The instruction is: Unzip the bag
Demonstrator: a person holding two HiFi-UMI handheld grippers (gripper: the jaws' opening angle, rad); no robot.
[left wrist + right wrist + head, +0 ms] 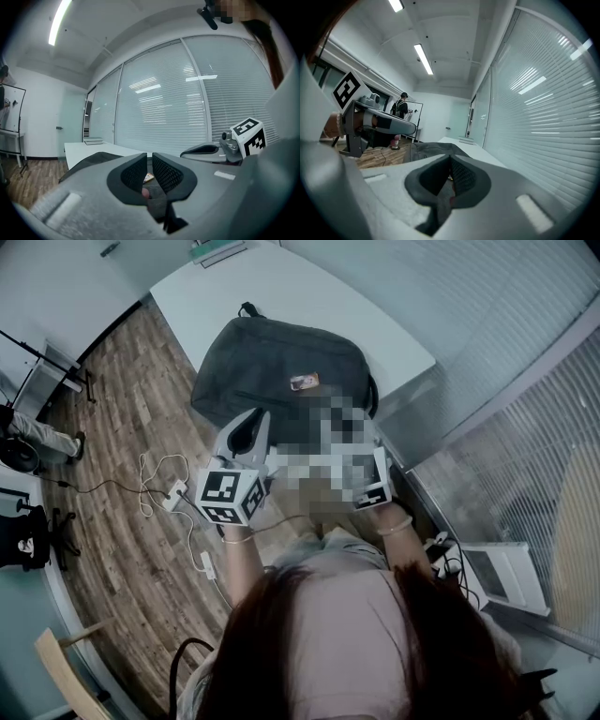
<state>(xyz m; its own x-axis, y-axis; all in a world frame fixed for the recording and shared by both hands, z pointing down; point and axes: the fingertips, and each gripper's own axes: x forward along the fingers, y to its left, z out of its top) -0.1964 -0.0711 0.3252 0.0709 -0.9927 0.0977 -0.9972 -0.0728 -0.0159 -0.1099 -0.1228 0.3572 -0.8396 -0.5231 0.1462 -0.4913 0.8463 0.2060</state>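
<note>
A dark grey bag [281,362] with a small orange label [304,382] lies on the white table [216,296]. My left gripper [247,433] hovers over the bag's near left edge, and its jaws stand a narrow slit apart with nothing between them [150,165]. The bag [89,164] shows just beyond them. Of my right gripper only the marker cube [374,487] is seen in the head view, at the bag's near right; a mosaic patch hides its jaws. In its own view the right gripper [450,159] has its tips together, empty, pointing at the bag [431,149].
Window blinds [525,352] run along the table's right side. White cables and a power strip [173,491] lie on the wooden floor at the left, near a black chair [28,531]. Books [220,251] sit at the table's far end. A person [401,107] stands by a whiteboard.
</note>
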